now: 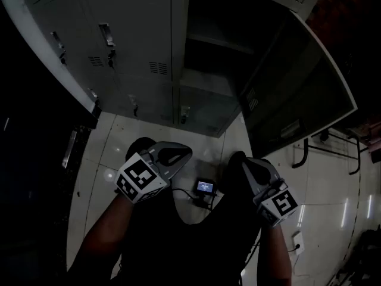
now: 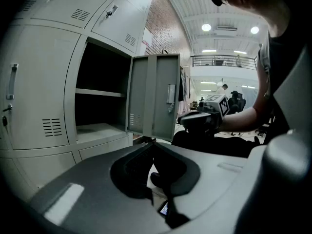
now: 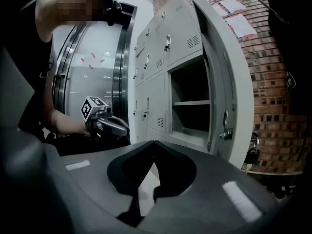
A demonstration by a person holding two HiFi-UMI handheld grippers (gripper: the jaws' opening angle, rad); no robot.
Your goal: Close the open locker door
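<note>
The grey locker bank [image 1: 119,46] has one open compartment [image 1: 214,34] with a shelf inside. Its door [image 1: 297,88] stands swung out to the right, inner face toward me. Both grippers hang low in front of my body, well short of the door and touching nothing. My left gripper [image 1: 181,154] is shut and empty, and so is my right gripper [image 1: 244,162]. In the left gripper view the door [image 2: 156,96] stands edge-on beyond the shut tips [image 2: 153,143]. In the right gripper view the door [image 3: 229,82] with its latch rises right of the shut tips [image 3: 155,142].
A small device with a lit screen [image 1: 205,187] and a cable lie on the tiled floor between my feet. A dark metal frame [image 1: 321,148] stands right of the door. A brick wall [image 3: 273,57] lies behind the door. Closed lockers [image 1: 101,40] fill the left.
</note>
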